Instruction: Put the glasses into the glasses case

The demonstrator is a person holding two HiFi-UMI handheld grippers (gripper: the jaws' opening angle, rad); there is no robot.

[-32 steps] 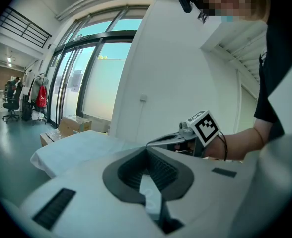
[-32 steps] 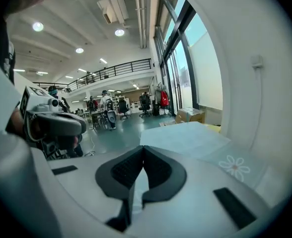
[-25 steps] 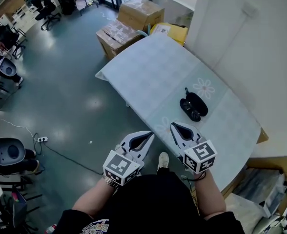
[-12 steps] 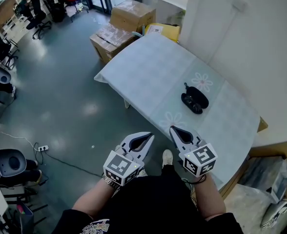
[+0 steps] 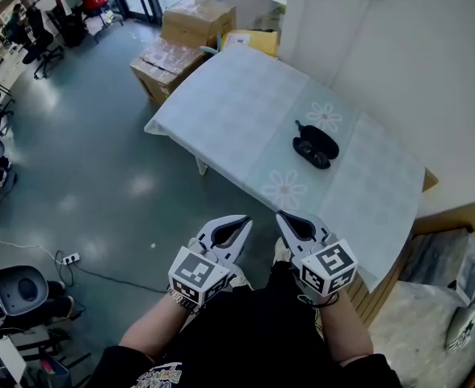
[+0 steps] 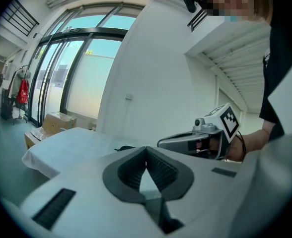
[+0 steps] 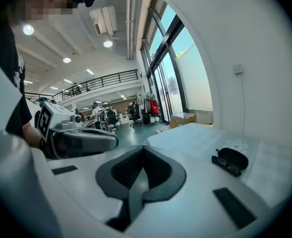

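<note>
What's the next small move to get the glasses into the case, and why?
Probably step closer and reach the right gripper out toward the glasses. Both it and the left gripper are shut, empty and held close to the body, well short of the glasses, which lie beside the dark case farther across the table.

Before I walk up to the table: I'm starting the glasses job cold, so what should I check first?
1. Left gripper empty: ok, tips together on nothing.
2. Right gripper empty: ok, likewise.
3. Glasses case on the table: ok.
4. Case within reach: not ok, both grippers hang short of the table's near edge.
5. Glasses in or beside the case: cannot tell, too small.
</note>
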